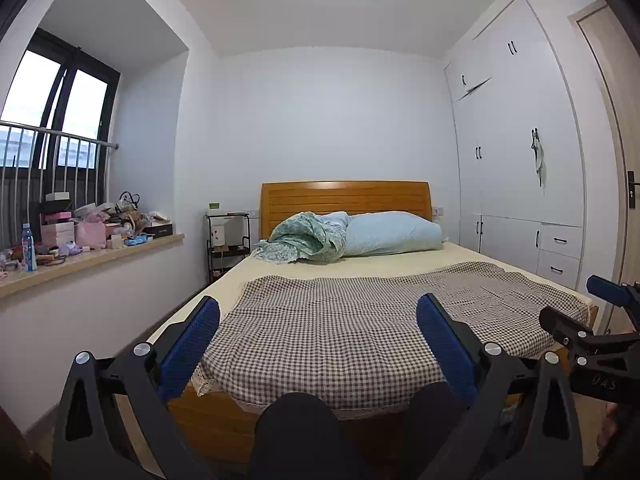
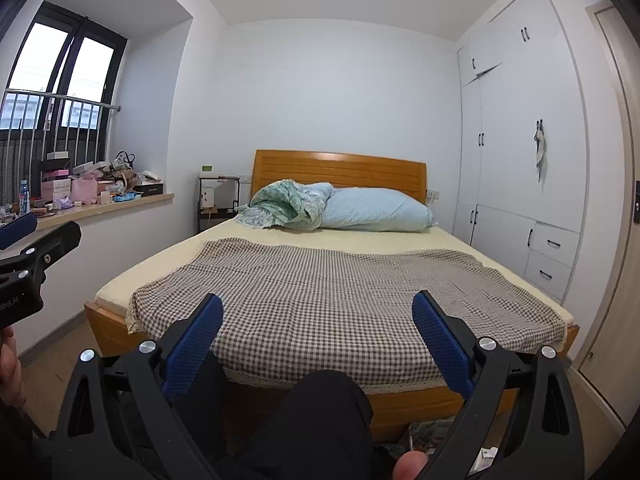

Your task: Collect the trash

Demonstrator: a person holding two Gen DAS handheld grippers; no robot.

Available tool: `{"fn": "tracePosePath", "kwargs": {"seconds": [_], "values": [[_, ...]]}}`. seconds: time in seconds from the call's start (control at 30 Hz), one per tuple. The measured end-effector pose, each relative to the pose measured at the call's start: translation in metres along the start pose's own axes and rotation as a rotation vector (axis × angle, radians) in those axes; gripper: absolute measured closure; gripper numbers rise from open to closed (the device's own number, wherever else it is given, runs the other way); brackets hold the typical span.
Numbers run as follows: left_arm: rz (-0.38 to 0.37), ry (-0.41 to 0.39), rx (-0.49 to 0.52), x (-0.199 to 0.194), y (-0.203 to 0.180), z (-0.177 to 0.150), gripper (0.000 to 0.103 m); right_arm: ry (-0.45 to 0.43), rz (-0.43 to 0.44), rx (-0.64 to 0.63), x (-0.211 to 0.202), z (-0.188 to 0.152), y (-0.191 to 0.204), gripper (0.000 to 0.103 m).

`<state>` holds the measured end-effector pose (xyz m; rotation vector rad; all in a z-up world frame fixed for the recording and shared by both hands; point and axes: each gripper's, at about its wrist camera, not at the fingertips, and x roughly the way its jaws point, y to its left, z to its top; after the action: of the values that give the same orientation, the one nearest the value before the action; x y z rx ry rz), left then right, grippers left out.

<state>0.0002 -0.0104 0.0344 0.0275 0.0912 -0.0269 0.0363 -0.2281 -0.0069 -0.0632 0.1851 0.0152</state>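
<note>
While I face the bed point(image 1: 320, 264) from its foot, the checked cover point(image 1: 360, 320) lies bare of litter. The window ledge point(image 1: 92, 258) at my left holds the clutter: boxes, a plastic bottle point(image 1: 28, 250), and crumpled blue wrapping point(image 1: 138, 240) that I judge is the trash, light, soft and crushable, best pinched at a raised fold. My left claw point(image 1: 318, 316) and right claw point(image 2: 318, 316) both gape wide, holding nothing, well apart from the ledge.

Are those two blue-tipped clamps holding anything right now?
No, nothing is held. The left gripper and the right gripper both stand open, with only the checked blanket on the bed beyond them.
</note>
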Motion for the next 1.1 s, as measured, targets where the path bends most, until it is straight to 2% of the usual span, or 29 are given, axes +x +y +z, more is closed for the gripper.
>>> {"fn": "tracePosePath", "kwargs": {"seconds": [0.8, 1.1], "values": [[0.004, -0.009, 0.001, -0.0052, -0.0041, 0.0018, 0.008, 0.022, 0.018, 0.032, -0.0015, 0.0046, -0.0026, 0.012], [0.007, -0.013, 0.002, -0.0074, -0.0053, 0.0008, 0.008, 0.009, 0.003, 0.008, -0.0036, 0.0049, 0.001, 0.012]]}}
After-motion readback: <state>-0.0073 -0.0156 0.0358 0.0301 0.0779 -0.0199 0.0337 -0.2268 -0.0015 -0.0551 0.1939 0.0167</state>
